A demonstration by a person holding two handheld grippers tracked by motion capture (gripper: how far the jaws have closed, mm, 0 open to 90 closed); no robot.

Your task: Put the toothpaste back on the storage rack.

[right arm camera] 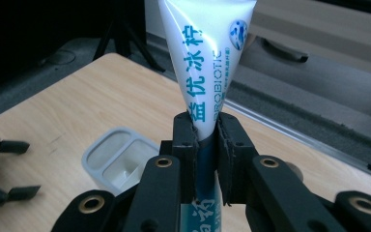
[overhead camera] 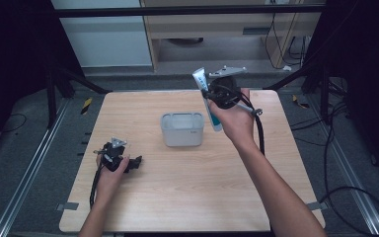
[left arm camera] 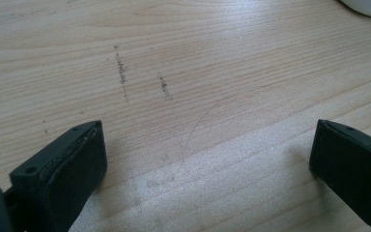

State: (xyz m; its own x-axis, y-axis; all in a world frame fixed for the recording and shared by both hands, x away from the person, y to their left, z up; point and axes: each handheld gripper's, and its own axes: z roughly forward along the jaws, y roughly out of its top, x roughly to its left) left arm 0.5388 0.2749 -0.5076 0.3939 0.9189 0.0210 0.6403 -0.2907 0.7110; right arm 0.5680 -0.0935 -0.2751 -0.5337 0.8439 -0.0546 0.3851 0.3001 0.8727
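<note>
Holding a toothpaste tube point(overhead camera: 208, 98) aloft, clamped mid-body, the right gripper point(right arm camera: 206, 145) is beside the grey container point(overhead camera: 181, 129). Lower it upright and centred, probably into a compartment. Left gripper point(overhead camera: 137, 163) rests on the counter point(overhead camera: 187, 187), fingers wide, empty.

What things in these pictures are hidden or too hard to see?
- Tube: its cap end is hidden behind the right gripper in the right gripper view, and by the hand in the high view.
- Container: its inside is too small in the high view, cut off in the left gripper view.
</note>
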